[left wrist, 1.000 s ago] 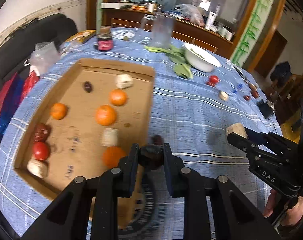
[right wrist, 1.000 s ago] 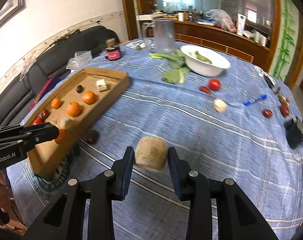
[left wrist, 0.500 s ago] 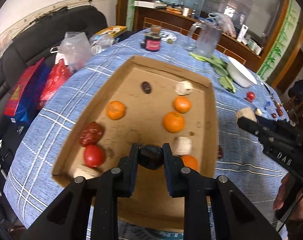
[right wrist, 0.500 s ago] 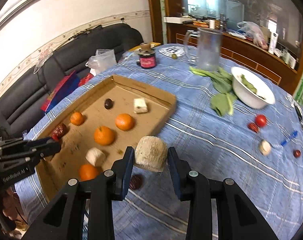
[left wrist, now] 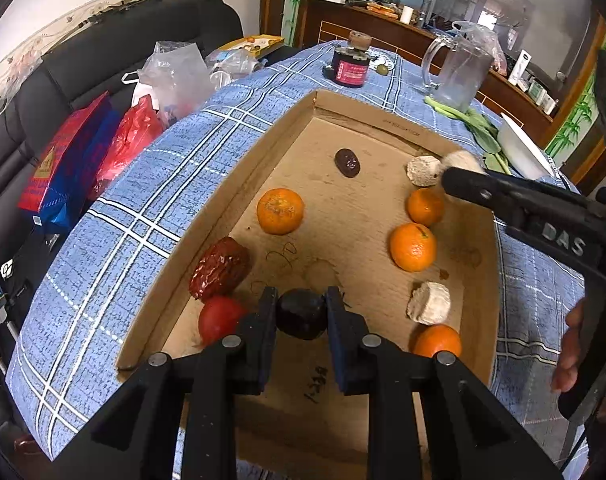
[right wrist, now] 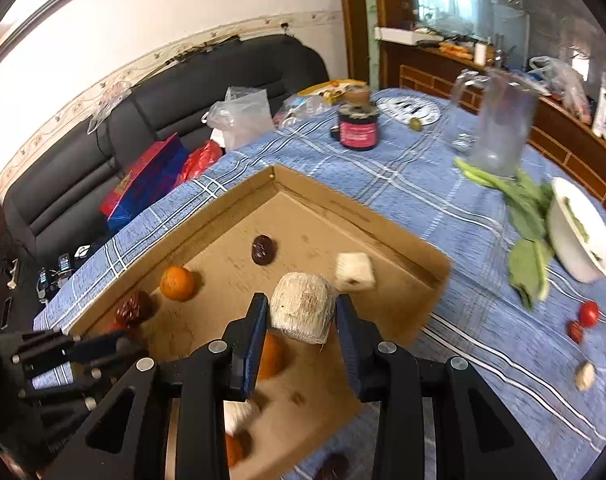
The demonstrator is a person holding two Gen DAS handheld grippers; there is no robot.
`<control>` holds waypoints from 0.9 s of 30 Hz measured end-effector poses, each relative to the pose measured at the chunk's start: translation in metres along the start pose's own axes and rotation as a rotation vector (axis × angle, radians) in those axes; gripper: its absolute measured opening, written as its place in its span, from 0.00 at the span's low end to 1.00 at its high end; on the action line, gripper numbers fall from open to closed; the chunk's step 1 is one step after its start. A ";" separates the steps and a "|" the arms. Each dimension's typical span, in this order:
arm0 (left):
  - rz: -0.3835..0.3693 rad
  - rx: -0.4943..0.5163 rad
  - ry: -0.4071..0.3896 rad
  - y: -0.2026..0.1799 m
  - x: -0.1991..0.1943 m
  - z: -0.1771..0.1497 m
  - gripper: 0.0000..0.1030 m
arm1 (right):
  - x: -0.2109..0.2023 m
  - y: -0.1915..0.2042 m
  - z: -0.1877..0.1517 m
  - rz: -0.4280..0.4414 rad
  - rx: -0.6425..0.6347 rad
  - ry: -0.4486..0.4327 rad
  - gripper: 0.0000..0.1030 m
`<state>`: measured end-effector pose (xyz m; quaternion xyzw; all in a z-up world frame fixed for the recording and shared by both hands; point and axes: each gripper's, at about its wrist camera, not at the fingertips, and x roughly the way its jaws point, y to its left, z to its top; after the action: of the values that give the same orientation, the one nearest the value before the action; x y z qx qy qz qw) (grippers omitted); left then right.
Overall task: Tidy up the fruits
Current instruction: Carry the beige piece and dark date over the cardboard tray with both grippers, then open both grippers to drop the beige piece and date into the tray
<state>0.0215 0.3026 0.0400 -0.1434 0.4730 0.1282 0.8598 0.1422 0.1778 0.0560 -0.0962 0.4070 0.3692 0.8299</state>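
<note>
Left wrist view, L to R: red and blue bags (left wrist: 71, 156) on the dark sofa, far left of frame. Cardboard tray (left wrist: 231, 196) fills centre, on the blue checked tablecloth (left wrist: 143, 184). Along the tray's left wall: wrinkled red date (left wrist: 219, 268), red tomato (left wrist: 219, 318) just below it. Left gripper (left wrist: 301, 314) at bottom centre, jaws clamped on a dark round fruit (left wrist: 301, 312) over the tray floor (near the tomato). Mid-tray: one orange (left wrist: 280, 211), small dark date (left wrist: 347, 162) above it. Right side of tray: three more oranges, two pale chunks (left wrist: 429, 303). Right gripper (left wrist: 459, 168) enters from right edge, a pale chunk at its tip.

Right wrist view, L to R: left gripper's black body at lower left, over tray edge. Right gripper (right wrist: 303, 316) at centre bottom, jaws pinching a pale cylindrical chunk (right wrist: 303, 306) above the tray (right wrist: 383, 224) interior. Dark jar (right wrist: 358, 130) and clear pitcher (right wrist: 499, 128) in upper frame. White bowl (right wrist: 579, 240) w/ greens at right; small red fruits (right wrist: 589, 314) below it on the cloth.
</note>
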 end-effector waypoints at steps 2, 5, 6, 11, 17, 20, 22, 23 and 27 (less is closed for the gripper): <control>0.000 -0.005 0.009 -0.001 0.005 0.000 0.22 | 0.012 0.002 0.006 0.006 -0.009 0.012 0.36; 0.003 -0.006 0.014 0.000 0.010 0.001 0.22 | 0.030 0.006 0.013 0.011 -0.026 0.036 0.36; 0.006 -0.007 0.016 0.000 0.012 0.001 0.22 | 0.035 0.007 0.015 0.014 -0.030 0.042 0.36; 0.005 -0.006 0.024 0.002 0.020 0.002 0.22 | 0.056 0.010 0.022 0.033 -0.040 0.073 0.36; 0.017 0.015 0.014 -0.002 0.022 0.001 0.22 | 0.072 0.013 0.023 0.034 -0.067 0.098 0.36; 0.025 0.022 0.007 -0.004 0.023 0.000 0.22 | 0.075 0.011 0.024 0.041 -0.065 0.100 0.36; 0.032 0.026 0.003 -0.005 0.023 0.000 0.22 | 0.075 0.011 0.023 0.040 -0.070 0.101 0.36; 0.036 0.027 0.002 -0.006 0.024 0.000 0.22 | 0.075 0.012 0.024 0.038 -0.073 0.101 0.36; 0.033 0.020 0.003 -0.005 0.023 0.001 0.23 | 0.075 0.012 0.023 0.029 -0.071 0.101 0.36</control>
<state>0.0360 0.3005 0.0210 -0.1270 0.4779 0.1373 0.8583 0.1774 0.2367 0.0168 -0.1381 0.4364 0.3903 0.7988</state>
